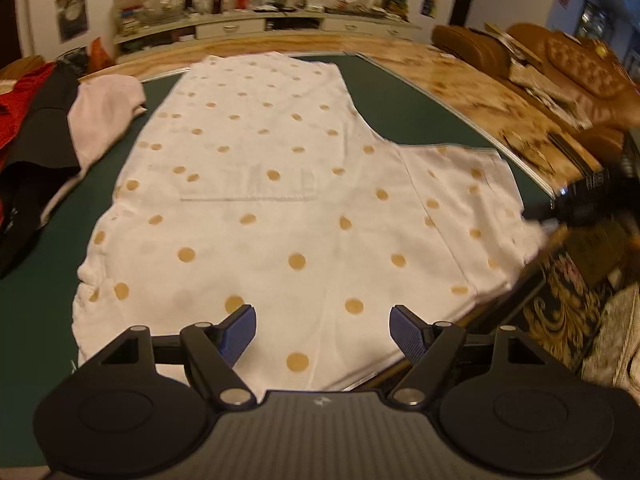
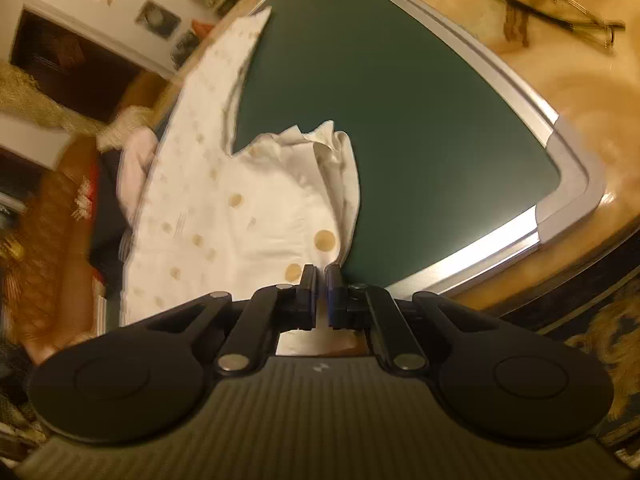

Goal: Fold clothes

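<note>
A white shirt with gold dots (image 1: 260, 200) lies spread flat on the green mat (image 1: 380, 84), one short sleeve (image 1: 464, 216) out to the right. My left gripper (image 1: 323, 330) is open and empty, hovering over the shirt's near edge. My right gripper (image 2: 321, 280) is shut on the sleeve edge of the shirt (image 2: 256, 216) and lifts it, so the cloth bunches up in front of the fingers. That gripper also shows at the right in the left wrist view (image 1: 560, 210), blurred.
A pink garment (image 1: 104, 116) and a black and red pile (image 1: 28, 128) lie on the mat's left side. The mat has a silver frame (image 2: 560, 184) on a marble table. Glasses (image 2: 548, 0) lie on the table. Brown sofas (image 1: 560, 64) stand to the right.
</note>
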`<action>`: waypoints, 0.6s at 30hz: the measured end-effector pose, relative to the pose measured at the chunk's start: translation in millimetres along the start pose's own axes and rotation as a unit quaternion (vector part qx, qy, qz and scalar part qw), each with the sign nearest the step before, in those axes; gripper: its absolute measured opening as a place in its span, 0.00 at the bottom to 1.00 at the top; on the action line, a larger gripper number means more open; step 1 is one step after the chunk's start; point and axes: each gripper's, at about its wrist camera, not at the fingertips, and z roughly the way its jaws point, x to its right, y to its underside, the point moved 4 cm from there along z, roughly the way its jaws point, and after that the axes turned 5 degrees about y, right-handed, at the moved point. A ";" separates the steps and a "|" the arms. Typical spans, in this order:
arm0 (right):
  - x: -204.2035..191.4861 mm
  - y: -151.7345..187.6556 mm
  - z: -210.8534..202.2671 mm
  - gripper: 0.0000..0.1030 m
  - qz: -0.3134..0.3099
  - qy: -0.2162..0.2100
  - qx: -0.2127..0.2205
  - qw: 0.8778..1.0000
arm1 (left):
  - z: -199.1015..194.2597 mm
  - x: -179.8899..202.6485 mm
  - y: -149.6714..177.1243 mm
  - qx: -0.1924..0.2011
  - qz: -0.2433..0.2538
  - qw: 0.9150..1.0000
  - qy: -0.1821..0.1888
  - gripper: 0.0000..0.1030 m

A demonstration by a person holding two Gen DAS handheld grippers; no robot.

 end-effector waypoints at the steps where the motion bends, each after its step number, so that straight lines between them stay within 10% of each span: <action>1: -5.4 -3.5 -1.6 0.07 0.003 -0.011 0.003 1.000 | 1.4 -0.6 2.7 -0.004 0.002 1.000 0.006 0.77; 18: -146.5 -82.2 -7.4 0.06 -0.035 -0.159 0.030 0.986 | 8.2 -17.9 15.6 0.002 -0.022 0.998 0.064 0.75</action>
